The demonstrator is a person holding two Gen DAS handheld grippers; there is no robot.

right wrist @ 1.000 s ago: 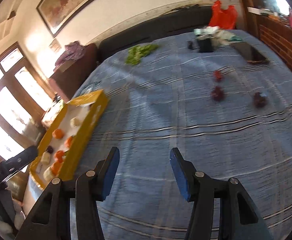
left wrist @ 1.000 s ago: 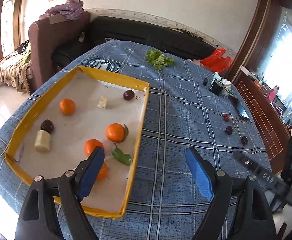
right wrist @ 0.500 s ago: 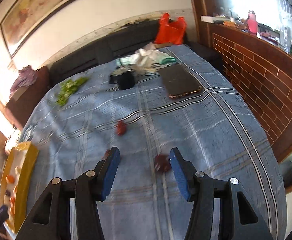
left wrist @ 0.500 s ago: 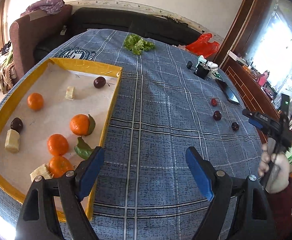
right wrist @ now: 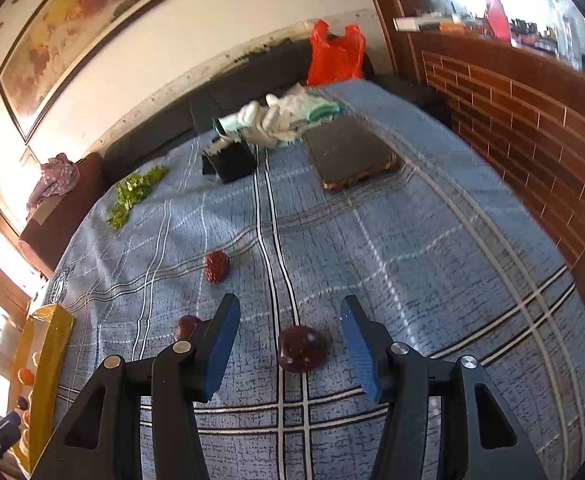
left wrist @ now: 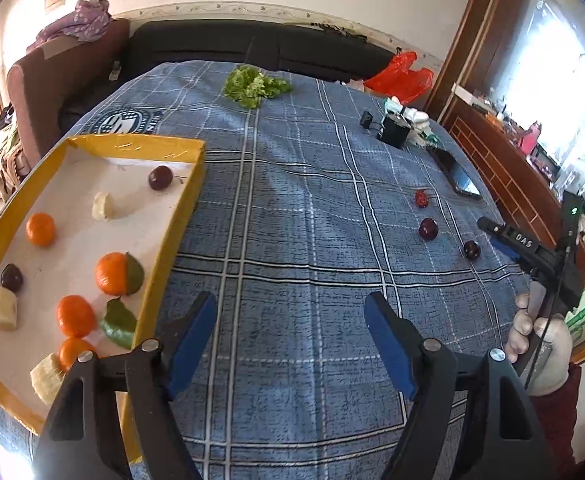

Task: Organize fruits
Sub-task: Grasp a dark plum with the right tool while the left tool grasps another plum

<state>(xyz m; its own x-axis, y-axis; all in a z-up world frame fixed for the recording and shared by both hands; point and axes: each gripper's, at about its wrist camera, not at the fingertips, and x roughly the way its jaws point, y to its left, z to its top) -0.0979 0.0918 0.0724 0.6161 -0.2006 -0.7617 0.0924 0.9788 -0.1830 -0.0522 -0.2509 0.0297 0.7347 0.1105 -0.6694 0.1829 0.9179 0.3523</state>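
A yellow-rimmed tray [left wrist: 180, 208] on the left holds several oranges [left wrist: 113, 273], dark plums [left wrist: 160, 177] and pale chunks. Three dark red fruits lie loose on the blue cloth at the right: one bumpy [left wrist: 421, 198], two smooth [left wrist: 428, 228] [left wrist: 472, 249]. My left gripper [left wrist: 290, 336] is open and empty above the cloth beside the tray. My right gripper [right wrist: 288, 334] is open, its fingers either side of the nearest dark fruit [right wrist: 302, 348], not touching it. Another dark fruit [right wrist: 186, 326] sits partly behind the left finger, and the bumpy one [right wrist: 216, 266] lies farther off.
A phone [right wrist: 348, 152], a small black box [right wrist: 230, 162], a white bundle [right wrist: 280, 118] and green leaves [right wrist: 132, 194] lie at the far side of the cloth. A red bag [right wrist: 334, 56] sits on the dark sofa. A brick-patterned cabinet [right wrist: 532, 120] borders the right edge.
My right gripper has swung right and come down close to the loose fruits, framing the nearest one. My left gripper has turned right from the tray, then held nearly still.
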